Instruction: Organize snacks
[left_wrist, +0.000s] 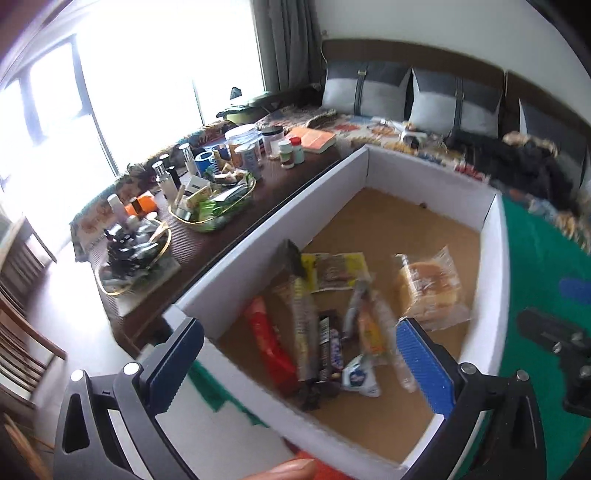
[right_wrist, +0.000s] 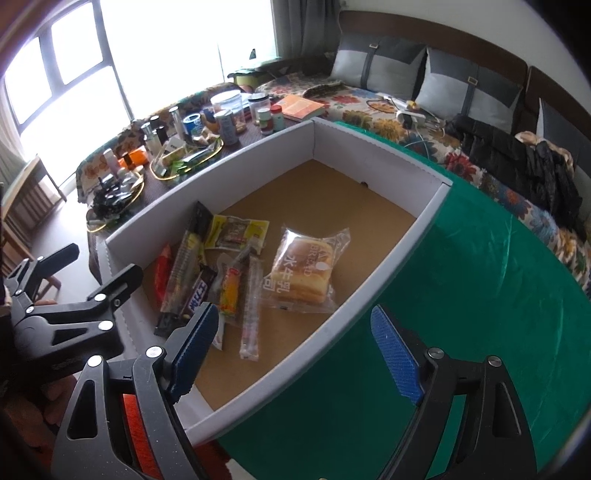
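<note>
Shallow white cardboard box w/ brown floor (right_wrist: 424, 229) sits on a green cloth-covered tabletop (right_wrist: 461, 295). Snacks lie loose inside, clustered toward the near-left part: clear-wrapped bread bun pack (right_wrist: 303, 273) on its own to the right; yellow-and-dark flat snack packet (right_wrist: 236, 232) behind; red wrapped bar (right_wrist: 161, 273) at far left next to the box wall; dark chocolate bar w/ white lettering (right_wrist: 192, 299); orange-yellow small stick pack (right_wrist: 229, 291); long clear tube-shaped packet (right_wrist: 251, 314). Rest of box floor is bare cardboard.

Left tool (left_wrist: 299, 354) hovers over the box's near-left corner, blue-padded fingers spread wide, nothing between them. Right tool (right_wrist: 295, 354) hovers over the box's near edge, also spread wide, gripping nothing.

Room: dark brown side table (left_wrist: 229, 236) just beside the box, crowded w/ jars, bottles, cans and gold-rimmed trays (left_wrist: 214, 206) of small items. Floral-covered sofa (right_wrist: 369, 110) behind, w/ grey two-tone cushions (right_wrist: 376, 66) and a black jacket (right_wrist: 517, 155). Bright window (right_wrist: 74, 74) at left, grey curtain. Left view is motion-blurred.
</note>
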